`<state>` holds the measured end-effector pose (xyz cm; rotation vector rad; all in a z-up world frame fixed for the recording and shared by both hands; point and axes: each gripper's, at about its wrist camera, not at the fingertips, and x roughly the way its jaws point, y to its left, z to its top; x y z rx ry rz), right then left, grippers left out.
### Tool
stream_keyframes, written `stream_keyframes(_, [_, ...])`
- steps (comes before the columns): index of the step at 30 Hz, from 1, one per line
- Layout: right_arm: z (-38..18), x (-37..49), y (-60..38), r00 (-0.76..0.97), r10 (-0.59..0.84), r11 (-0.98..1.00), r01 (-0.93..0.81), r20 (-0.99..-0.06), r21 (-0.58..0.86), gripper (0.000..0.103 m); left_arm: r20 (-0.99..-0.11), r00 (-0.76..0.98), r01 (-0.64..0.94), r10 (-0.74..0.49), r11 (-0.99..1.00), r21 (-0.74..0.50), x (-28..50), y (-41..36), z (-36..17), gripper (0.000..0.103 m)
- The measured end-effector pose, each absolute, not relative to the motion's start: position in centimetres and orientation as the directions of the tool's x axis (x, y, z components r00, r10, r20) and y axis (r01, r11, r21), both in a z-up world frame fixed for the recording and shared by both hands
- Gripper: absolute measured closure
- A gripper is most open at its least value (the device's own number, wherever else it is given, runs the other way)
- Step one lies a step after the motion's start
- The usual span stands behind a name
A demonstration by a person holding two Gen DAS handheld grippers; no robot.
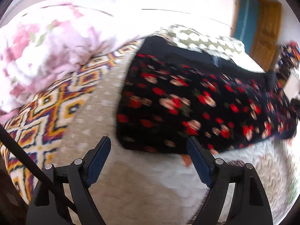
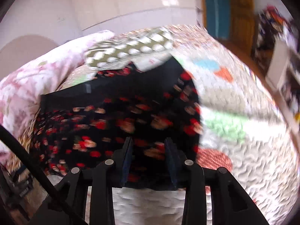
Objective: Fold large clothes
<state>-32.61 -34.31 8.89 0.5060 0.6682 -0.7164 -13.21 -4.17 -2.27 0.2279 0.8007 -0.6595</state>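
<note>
A black garment with red and pink flowers (image 1: 187,101) lies spread flat on the quilted bed cover (image 1: 150,178). My left gripper (image 1: 149,146) is open and empty, just short of the garment's near left corner. In the right wrist view the same garment (image 2: 116,120) lies ahead. My right gripper (image 2: 148,146) hangs over its near edge with its jaws partly apart and the cloth showing between them; I cannot tell whether the fingers touch the cloth. Both views are blurred by motion.
A pink flowered blanket (image 1: 43,52) is heaped at the left beside a patterned rug-like cover (image 1: 46,112). An olive cloth with white dots (image 1: 202,39) lies past the garment. A wooden door (image 1: 266,31) stands at the far right. The patchwork quilt (image 2: 243,131) stretches to the right.
</note>
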Motion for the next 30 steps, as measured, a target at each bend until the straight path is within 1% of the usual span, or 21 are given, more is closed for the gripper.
stream_keyframes(2, [9.4, -30.5, -32.9, 0.598, -0.395, 0.691, 0.694, -0.697, 0.205, 0.065, -0.726, 0.526, 0.591, -0.443, 0.804, -0.063, -11.9, -3.2, -2.1, 0.021])
stream_keyframes(5, [8.8, -25.0, -30.9, 0.618, -0.331, 0.739, 0.640, -0.713, 0.211, 0.066, -0.731, 0.559, 0.531, -0.390, 0.846, -0.045, -9.9, -1.9, -2.2, 0.021])
stream_keyframes(6, [8.2, -23.0, -30.1, 0.615, -0.323, 0.756, 0.624, -0.719, 0.195, 0.070, -0.732, 0.568, 0.512, -0.377, 0.858, -0.045, -9.2, -1.3, -2.2, 0.021])
stream_keyframes(8, [7.1, -19.8, -28.9, 0.618, -0.294, 0.784, 0.592, -0.729, 0.186, 0.073, -0.729, 0.579, 0.487, -0.365, 0.872, -0.050, -8.3, -0.4, -2.2, 0.021])
stream_keyframes(10, [5.9, -16.1, -27.7, 0.627, -0.260, 0.809, 0.556, -0.734, 0.189, 0.073, -0.723, 0.599, 0.455, -0.344, 0.889, -0.045, -7.2, 0.5, -2.1, 0.021])
stream_keyframes(13, [3.6, -11.2, -26.9, 0.572, -0.249, 0.836, 0.534, -0.782, 0.125, 0.073, -0.717, 0.623, 0.412, -0.312, 0.910, -0.038, -5.9, 1.5, -2.1, 0.021])
stream_keyframes(15, [2.0, -8.8, -26.9, 0.505, -0.274, 0.841, 0.539, -0.819, 0.052, 0.072, -0.719, 0.627, 0.388, -0.298, 0.920, -0.043, -4.9, 2.1, -2.2, 0.021])
stream_keyframes(19, [4.2, -7.9, -26.7, 0.525, -0.315, 0.828, 0.559, -0.791, 0.041, 0.073, -0.731, 0.611, 0.358, -0.302, 0.930, -0.086, -3.6, 3.2, -2.4, 0.021])
stream_keyframes(21, [5.6, -6.7, -26.2, 0.542, -0.358, 0.832, 0.555, -0.761, 0.003, 0.073, -0.739, 0.599, 0.343, -0.309, 0.933, -0.112, -3.0, 3.6, -2.5, 0.021])
stream_keyframes(23, [6.1, -5.0, -26.0, 0.547, -0.364, 0.841, 0.541, -0.753, -0.013, 0.073, -0.742, 0.592, 0.337, -0.313, 0.933, -0.124, -2.6, 3.6, -2.7, 0.021])
stream_keyframes(27, [5.8, 1.3, -25.8, 0.537, -0.347, 0.859, 0.512, -0.769, -0.030, 0.073, -0.740, 0.611, 0.326, -0.282, 0.941, -0.089, -2.3, 3.4, -2.9, 0.021])
stream_keyframes(30, [4.4, 5.9, -26.2, 0.474, -0.372, 0.852, 0.516, -0.798, -0.090, 0.073, -0.739, 0.619, 0.324, -0.265, 0.944, -0.067, -2.0, 3.3, -3.1, 0.021])
